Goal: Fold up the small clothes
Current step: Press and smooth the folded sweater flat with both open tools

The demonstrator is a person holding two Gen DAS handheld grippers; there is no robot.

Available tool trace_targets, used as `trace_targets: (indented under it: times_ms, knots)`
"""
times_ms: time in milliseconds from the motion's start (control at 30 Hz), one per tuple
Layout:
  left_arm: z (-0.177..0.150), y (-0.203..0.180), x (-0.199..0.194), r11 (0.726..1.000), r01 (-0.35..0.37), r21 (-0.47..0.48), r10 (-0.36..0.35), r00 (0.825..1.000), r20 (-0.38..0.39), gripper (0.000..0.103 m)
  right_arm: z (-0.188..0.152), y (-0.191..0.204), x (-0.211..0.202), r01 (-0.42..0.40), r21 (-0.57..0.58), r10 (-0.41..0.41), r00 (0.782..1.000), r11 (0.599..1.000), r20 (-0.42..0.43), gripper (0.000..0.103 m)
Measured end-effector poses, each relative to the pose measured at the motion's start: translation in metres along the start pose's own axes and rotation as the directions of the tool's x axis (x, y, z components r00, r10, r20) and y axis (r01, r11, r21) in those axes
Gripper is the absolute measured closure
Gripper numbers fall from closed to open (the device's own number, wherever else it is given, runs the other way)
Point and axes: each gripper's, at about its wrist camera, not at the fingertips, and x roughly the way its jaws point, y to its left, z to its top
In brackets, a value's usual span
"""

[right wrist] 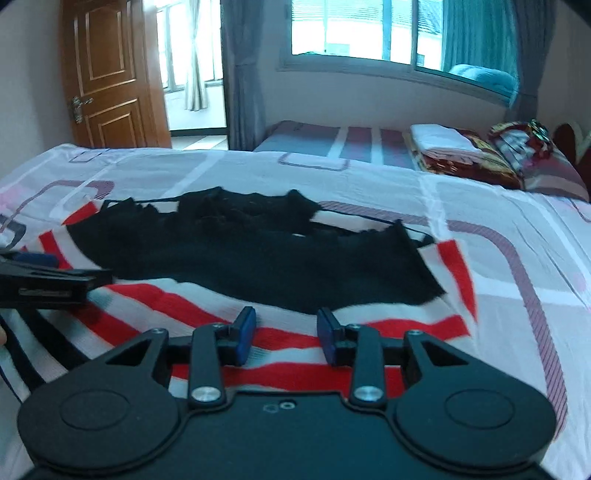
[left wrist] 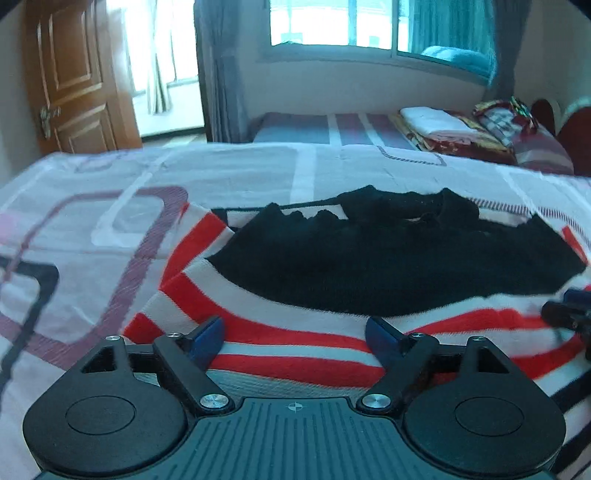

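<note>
A small knitted garment lies flat on the bed, with a black upper part (left wrist: 388,258) and a lower part of red, white and black stripes (left wrist: 295,343). It also shows in the right wrist view (right wrist: 258,254). My left gripper (left wrist: 293,332) is open wide, low over the striped hem on the garment's left side, holding nothing. It shows from the side in the right wrist view (right wrist: 51,275). My right gripper (right wrist: 286,330) is open, low over the striped hem further right, empty. Its tip shows at the right edge of the left wrist view (left wrist: 569,310).
The bed cover (right wrist: 480,206) is white with purple and grey rounded rectangles. A second bed with folded bedding (right wrist: 461,151) stands behind it under the window (right wrist: 369,33). A wooden door (right wrist: 107,74) is at the back left.
</note>
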Motion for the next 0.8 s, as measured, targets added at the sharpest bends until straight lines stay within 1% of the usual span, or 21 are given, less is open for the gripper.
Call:
trace_targets:
  times_ms: [167,233,367,500,633,700,767,800]
  knots:
    - [-0.003,0.007,-0.006,1.000,0.003,0.003,-0.003,1.000,0.004,0.020,-0.004,0.003,-0.006,0.030,-0.033,-0.030,1.000,0.999,0.003,0.068]
    - [-0.004,0.009,-0.008,1.000,0.001,0.009,-0.002,1.000,0.011,0.020,-0.005,0.001,-0.007,0.036,-0.029,-0.036,0.999,0.999,0.001,0.068]
    - [-0.004,0.014,-0.016,1.000,0.004,-0.015,-0.004,1.000,0.012,0.019,-0.009,-0.005,-0.013,0.053,-0.018,-0.053,0.999,0.998,-0.003,0.068]
    - [-0.006,0.011,-0.032,1.000,0.024,-0.011,-0.024,0.999,0.032,0.019,-0.011,-0.003,-0.025,0.040,0.011,-0.040,0.999,0.999,0.002,0.067]
    - [-0.011,0.002,-0.048,0.998,0.049,0.037,-0.051,0.997,0.054,0.019,-0.016,0.002,-0.039,0.015,0.003,-0.015,1.000,1.000,0.006,0.067]
    - [-0.015,-0.003,-0.049,0.997,0.049,0.066,-0.052,0.998,0.047,0.019,-0.020,0.006,-0.045,0.007,-0.016,-0.007,1.000,1.000,-0.001,0.066]
    - [-0.021,-0.008,-0.044,0.994,0.043,0.097,-0.044,0.999,0.018,0.019,-0.025,0.007,-0.045,0.009,-0.034,-0.010,1.000,0.999,-0.028,0.066]
    - [-0.024,-0.009,-0.043,0.993,0.041,0.107,-0.043,0.999,0.016,0.019,-0.028,0.006,-0.044,0.011,-0.045,-0.014,0.999,0.999,-0.049,0.066]
